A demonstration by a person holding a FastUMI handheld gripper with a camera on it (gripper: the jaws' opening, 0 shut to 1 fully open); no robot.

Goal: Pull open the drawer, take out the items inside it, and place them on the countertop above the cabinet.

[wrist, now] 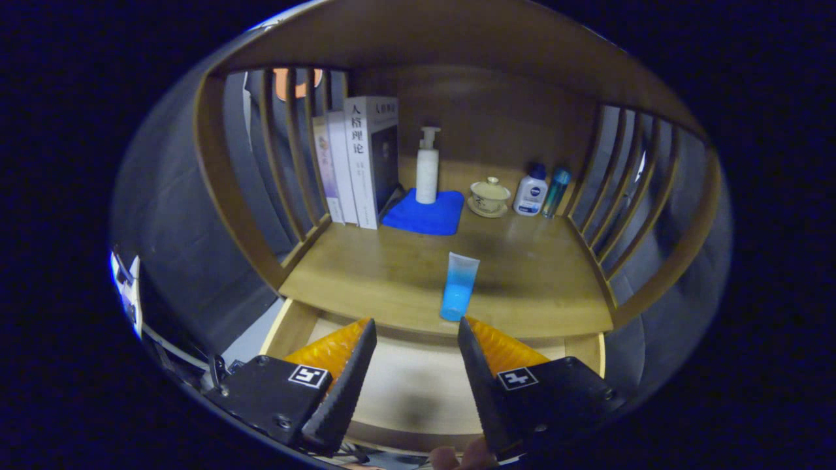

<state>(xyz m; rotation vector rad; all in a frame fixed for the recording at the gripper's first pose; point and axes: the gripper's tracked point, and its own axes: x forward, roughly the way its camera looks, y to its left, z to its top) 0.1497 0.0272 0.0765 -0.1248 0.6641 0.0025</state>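
Tube (459, 286) lies on the countertop (366, 274) near its front edge, just ahead of my gripper (417, 334), whose fingers gape empty over the open drawer (418, 391); it looks light, soft, slippery, best pinched mid-body.

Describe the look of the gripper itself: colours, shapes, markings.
The gripper has two wedge-shaped jaws, black along the toothed inner edges, with ribbed orange outer faces. Each sits on a black block with screws and a small square black-and-white marker. The jaws stand apart, with nothing between them.
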